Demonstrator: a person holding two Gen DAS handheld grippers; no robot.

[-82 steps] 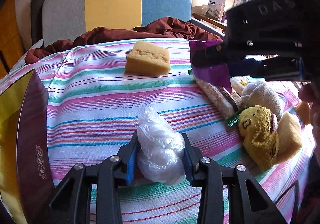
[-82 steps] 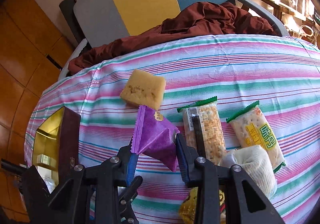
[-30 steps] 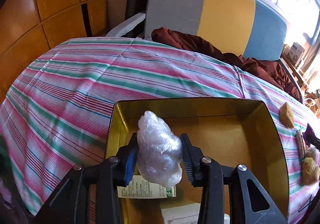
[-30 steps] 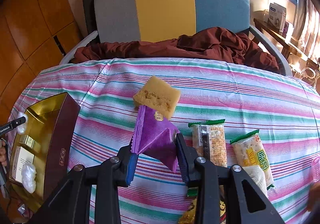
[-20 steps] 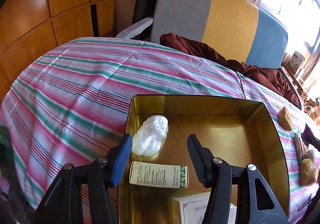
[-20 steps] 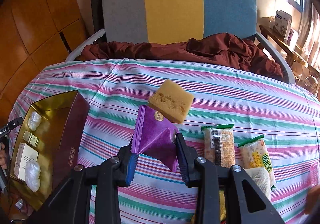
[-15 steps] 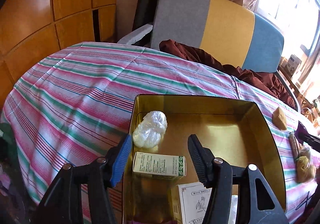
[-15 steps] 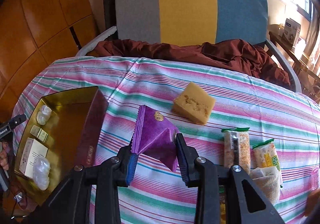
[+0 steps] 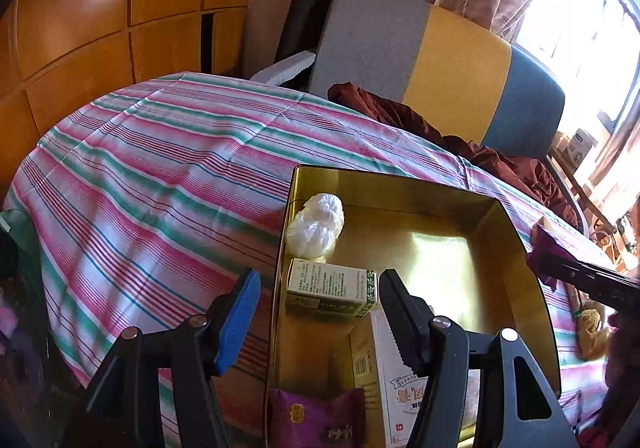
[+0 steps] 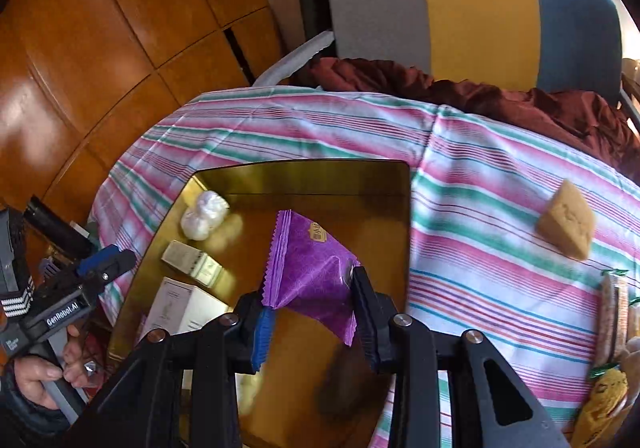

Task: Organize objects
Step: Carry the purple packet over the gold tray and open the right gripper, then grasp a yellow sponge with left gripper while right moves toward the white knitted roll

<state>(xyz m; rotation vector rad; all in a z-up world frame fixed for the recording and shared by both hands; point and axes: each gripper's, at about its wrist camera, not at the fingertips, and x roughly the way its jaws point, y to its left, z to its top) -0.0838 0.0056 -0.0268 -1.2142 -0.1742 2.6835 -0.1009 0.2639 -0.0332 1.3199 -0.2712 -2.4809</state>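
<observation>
An open gold tin [image 9: 392,178] [image 10: 304,168] sits on the striped tablecloth. Inside it lie a white plastic bag ball [image 9: 318,226] [image 10: 204,214], a green box [image 9: 332,286], a white box [image 9: 384,364] and a purple packet [image 9: 316,416]. My left gripper [image 9: 318,280] hovers over the tin's near left side. Its jaws are opening and grip nothing. My right gripper [image 10: 310,294] is shut on another purple packet [image 10: 308,264] and holds it above the tin's floor. The right gripper also shows at the right edge of the left wrist view.
A yellow sponge [image 10: 566,222], snack packets [image 10: 614,312] and a yellow plush [image 10: 604,400] lie on the cloth right of the tin. A grey, yellow and blue chair [image 9: 440,56] with a maroon cloth [image 10: 480,96] stands behind. Wooden panels line the left wall.
My left gripper opened, left the plastic bag ball in the tin and drew back. My right gripper carried the purple packet left from beside the sponge to over the tin.
</observation>
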